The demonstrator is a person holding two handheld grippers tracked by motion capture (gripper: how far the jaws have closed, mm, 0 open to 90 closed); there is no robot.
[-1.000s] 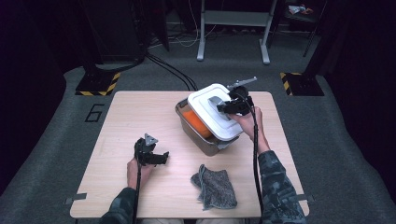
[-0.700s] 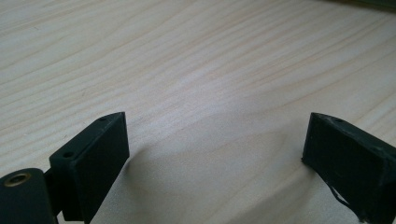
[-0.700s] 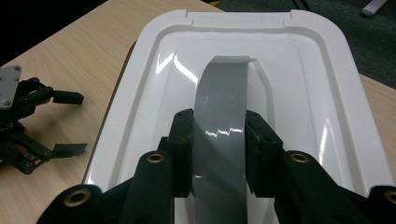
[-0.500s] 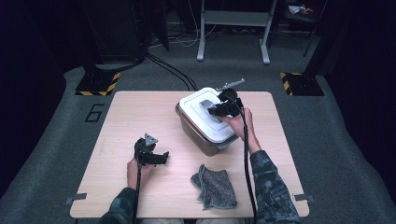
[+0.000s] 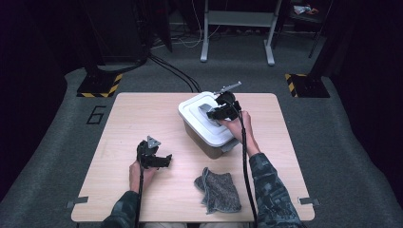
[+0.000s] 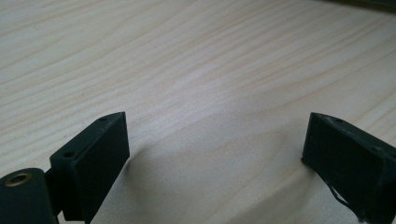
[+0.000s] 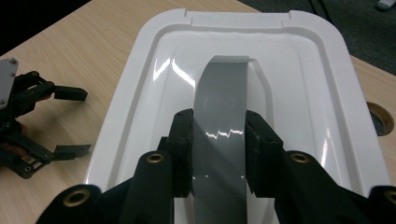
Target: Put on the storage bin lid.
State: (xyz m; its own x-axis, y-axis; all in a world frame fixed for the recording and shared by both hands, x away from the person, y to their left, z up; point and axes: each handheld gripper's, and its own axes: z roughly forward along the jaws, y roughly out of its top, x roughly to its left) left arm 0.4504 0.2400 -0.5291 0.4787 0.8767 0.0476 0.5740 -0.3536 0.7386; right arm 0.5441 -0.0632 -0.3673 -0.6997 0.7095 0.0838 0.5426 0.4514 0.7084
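The right claw point(image 7: 218, 140) is gripping the grey handle point(image 7: 219, 121) of the white lid point(image 7: 308, 93), one jaw on each side of the strip, probably because this handle is the only narrow part to hold. The lid is sitting on the brown box point(image 5: 202, 140) in the upper middle of the high view, likely being seated there. The left claw point(image 5: 164, 160) is resting wide open with nothing inside, low on the bench point(image 5: 142, 118) at lower left, apparently waiting. A grey cloth point(image 5: 218, 190) is lying near the bottom edge.
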